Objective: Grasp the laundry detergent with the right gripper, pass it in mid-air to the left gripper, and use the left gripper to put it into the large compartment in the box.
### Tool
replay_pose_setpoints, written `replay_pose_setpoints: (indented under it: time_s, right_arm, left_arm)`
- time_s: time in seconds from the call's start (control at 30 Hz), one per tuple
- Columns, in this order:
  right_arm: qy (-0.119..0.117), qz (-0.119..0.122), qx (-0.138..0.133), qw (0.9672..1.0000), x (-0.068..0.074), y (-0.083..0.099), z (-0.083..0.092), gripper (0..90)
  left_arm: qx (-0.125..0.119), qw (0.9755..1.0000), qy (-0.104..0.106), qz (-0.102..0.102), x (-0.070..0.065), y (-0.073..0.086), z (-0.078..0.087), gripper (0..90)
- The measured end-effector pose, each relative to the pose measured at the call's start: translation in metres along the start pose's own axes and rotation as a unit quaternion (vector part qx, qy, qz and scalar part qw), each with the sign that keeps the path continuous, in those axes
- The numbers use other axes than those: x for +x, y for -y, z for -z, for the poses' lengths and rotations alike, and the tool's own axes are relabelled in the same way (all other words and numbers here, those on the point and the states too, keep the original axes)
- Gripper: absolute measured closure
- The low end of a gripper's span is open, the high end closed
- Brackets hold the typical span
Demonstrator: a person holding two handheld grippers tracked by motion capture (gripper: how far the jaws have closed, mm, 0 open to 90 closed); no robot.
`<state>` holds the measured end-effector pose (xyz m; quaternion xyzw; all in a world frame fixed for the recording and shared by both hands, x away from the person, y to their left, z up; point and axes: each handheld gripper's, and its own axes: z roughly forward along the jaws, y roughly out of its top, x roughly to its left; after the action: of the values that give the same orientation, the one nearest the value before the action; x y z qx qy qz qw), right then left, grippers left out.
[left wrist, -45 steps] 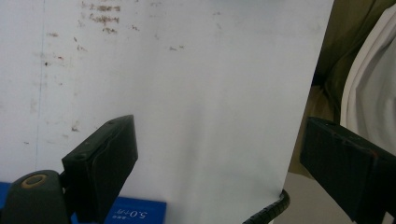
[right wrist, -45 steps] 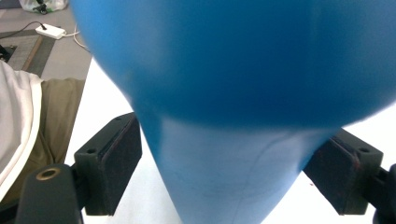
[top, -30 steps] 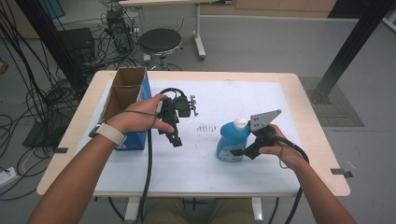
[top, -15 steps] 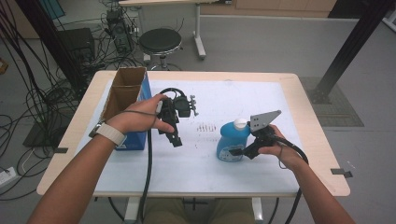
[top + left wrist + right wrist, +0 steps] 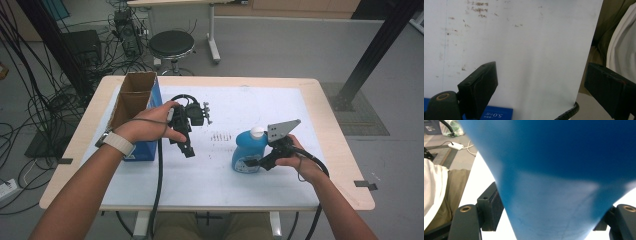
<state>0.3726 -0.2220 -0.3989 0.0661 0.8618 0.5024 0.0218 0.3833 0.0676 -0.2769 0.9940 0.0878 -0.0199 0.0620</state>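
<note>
Blue plastic, front and centre: the detergent bottle (image 5: pixel 248 152) stands upright just right of the middle of the high view, white cap up, on the pale table (image 5: pixel 330 125). The right gripper (image 5: pixel 260 162) comes at it from the right, low on its body, and its jaws have just been closing with the bottle between them; in the right gripper view the blue body (image 5: pixel 554 195) sits against both pads, so it reads as pinched. The left gripper (image 5: pixel 189 149) hangs left of centre above the table with jaws spread and nothing between them, beside the open cardboard box (image 5: pixel 134 102) at the left. For a good grasp, I'd say squeeze squarely across the waist and firm up before lifting; that smooth, curved wall could slip or tip.
</note>
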Motion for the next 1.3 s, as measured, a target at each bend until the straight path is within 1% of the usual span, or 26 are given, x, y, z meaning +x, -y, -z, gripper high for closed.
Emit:
replay_pose_setpoints:
  time_s: [0.13, 0.47, 0.77, 1.0, 1.3]
  right_arm:
    - [0.000, 0.000, -0.002, 1.0000, 0.0002, 0.0006, -0.0001, 30.6]
    - [-0.003, -0.004, -0.005, 1.0000, -0.0003, 0.0024, -0.0012, 31.3]
    - [-0.002, -0.002, -0.009, 1.0000, -0.0008, 0.0026, -0.0026, 32.2]
    - [0.001, -0.007, -0.009, 0.9999, -0.0008, 0.0052, -0.0036, 33.6]
    - [0.000, -0.004, -0.015, 0.9999, -0.0009, 0.0048, -0.0044, 36.2]
  left_arm:
    - [-0.001, 1.0000, 0.000, 0.001, 0.0001, 0.0001, -0.0002, 12.2]
    - [-0.001, 1.0000, 0.000, 0.002, 0.0009, 0.0013, 0.0001, 12.2]
    - [0.000, 1.0000, 0.001, 0.001, 0.0009, 0.0010, 0.0002, 12.2]
    - [0.000, 1.0000, 0.001, 0.003, 0.0012, 0.0016, 0.0001, 12.2]
    - [-0.001, 1.0000, 0.001, 0.003, 0.0013, 0.0016, -0.0001, 12.2]
